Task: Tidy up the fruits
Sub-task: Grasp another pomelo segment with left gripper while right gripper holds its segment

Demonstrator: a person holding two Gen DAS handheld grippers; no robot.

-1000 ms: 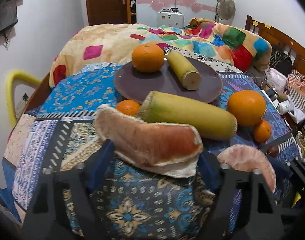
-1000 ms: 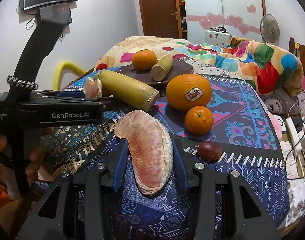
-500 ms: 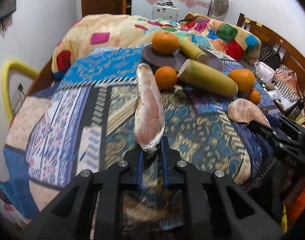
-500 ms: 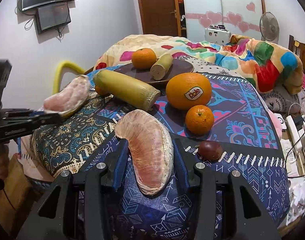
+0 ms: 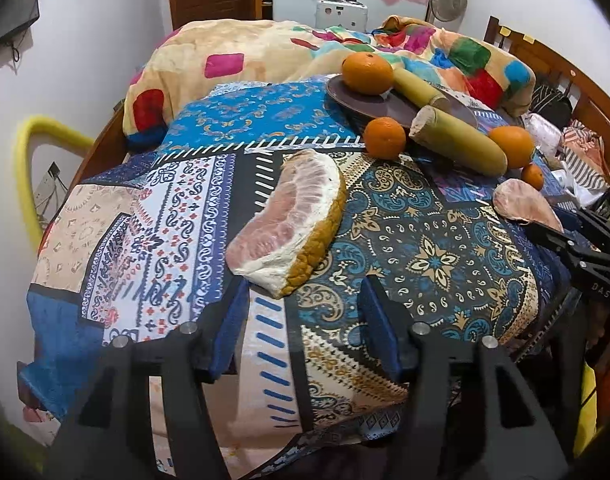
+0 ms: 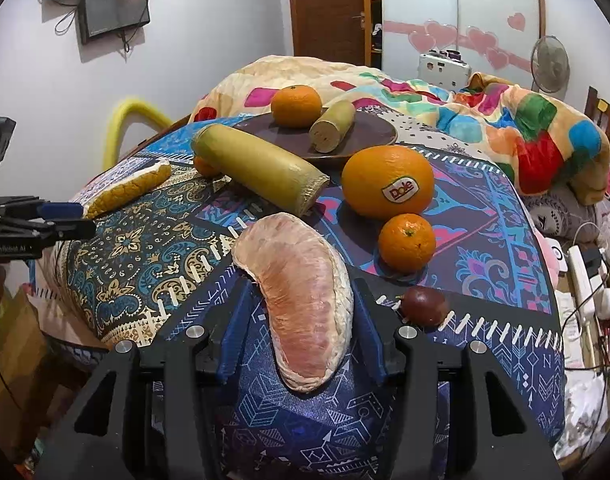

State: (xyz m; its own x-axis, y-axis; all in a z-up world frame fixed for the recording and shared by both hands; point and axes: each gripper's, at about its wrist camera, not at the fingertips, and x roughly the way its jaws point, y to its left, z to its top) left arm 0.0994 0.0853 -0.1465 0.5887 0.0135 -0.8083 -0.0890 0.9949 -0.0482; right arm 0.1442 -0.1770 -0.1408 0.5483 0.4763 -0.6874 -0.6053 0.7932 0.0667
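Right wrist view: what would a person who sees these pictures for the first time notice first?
Probably the big pink pomelo segment lying between the right gripper fingers, on the patterned cloth. Behind it stands a large orange with a Dole sticker, with a small mandarin just in front. Further back, a dark plate holds another orange and a short yellow-green stalk piece.

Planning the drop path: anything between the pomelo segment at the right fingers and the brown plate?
Yes: the long yellow-green stalk lies across the path before the plate, Dole orange right of it.
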